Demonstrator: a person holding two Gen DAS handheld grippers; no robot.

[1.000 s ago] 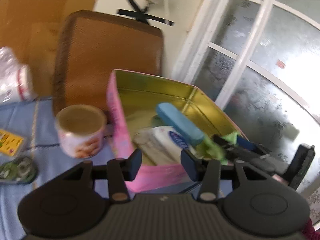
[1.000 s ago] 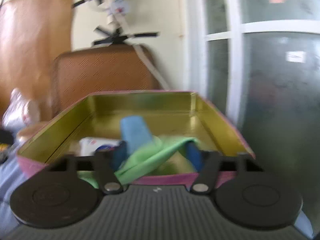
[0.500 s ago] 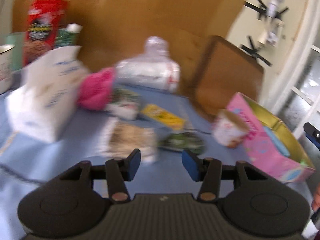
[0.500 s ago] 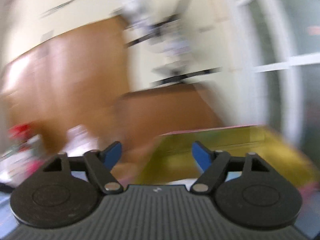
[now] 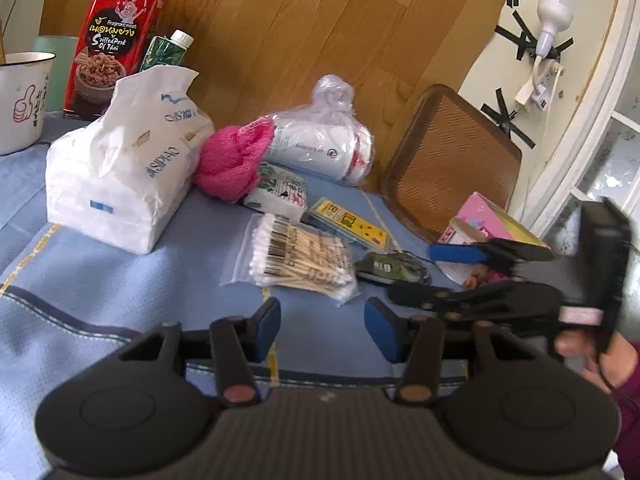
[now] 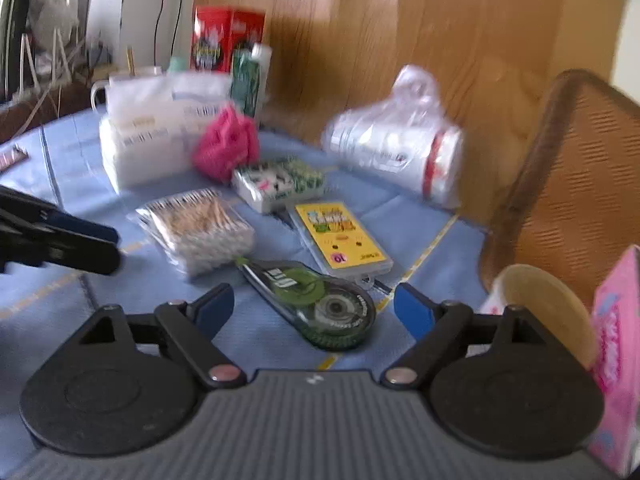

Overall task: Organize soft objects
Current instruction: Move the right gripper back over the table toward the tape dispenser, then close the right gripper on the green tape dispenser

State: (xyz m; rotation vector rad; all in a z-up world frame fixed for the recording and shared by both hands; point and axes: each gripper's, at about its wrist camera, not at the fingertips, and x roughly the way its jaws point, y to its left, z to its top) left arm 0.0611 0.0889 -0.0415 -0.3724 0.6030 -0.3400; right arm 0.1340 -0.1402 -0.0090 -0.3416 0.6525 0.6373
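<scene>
A pale blue cloth (image 5: 120,280) covers the table, backed by a wood-grain board (image 5: 320,40). On it lie a white tissue pack (image 5: 120,172), a crumpled pink fluffy cloth (image 5: 232,164) touching a flat printed box, a clear bag of cotton swabs (image 5: 300,256) and a green correction-tape dispenser (image 6: 316,304).

The left gripper (image 5: 322,322) hangs partly spread and empty above the cloth. The right gripper (image 6: 314,306), jaws just widened, holds nothing.

Only the left view shows the taped wall bulb (image 5: 552,12); the right view alone shows a tan-lidded round tub (image 6: 540,304) beside the pink tin box (image 6: 616,340).
</scene>
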